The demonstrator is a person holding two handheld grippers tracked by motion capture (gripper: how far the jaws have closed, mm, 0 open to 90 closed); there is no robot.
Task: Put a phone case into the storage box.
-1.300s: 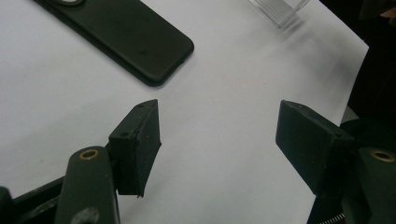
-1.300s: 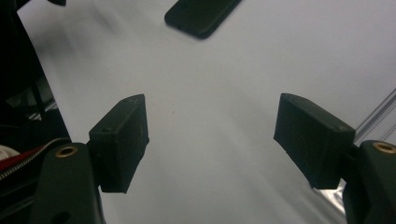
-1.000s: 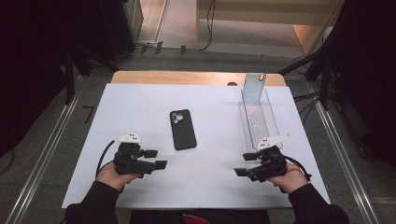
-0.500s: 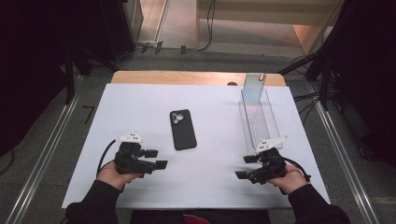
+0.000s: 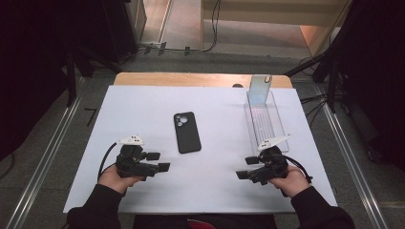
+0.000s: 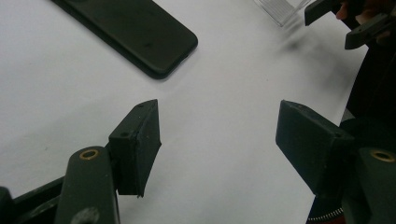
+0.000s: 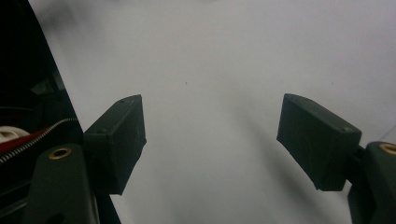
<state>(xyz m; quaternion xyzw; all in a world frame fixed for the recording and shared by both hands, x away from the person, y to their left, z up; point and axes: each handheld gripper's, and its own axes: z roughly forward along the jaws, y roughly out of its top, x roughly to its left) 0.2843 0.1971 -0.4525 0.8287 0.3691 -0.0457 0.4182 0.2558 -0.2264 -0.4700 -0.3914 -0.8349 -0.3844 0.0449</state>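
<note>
With both tongs released and empty, left tongs (image 5: 159, 161) nearest the black phone (image 5: 186, 132) lying flat mid-counter (image 5: 143, 105), right tongs (image 5: 244, 168) beside the clear tray (image 5: 265, 119): approach low, straddle the long edges, clench gently.

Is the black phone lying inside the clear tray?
No, the black phone lies flat on the white table, well apart from the clear tray.
</note>
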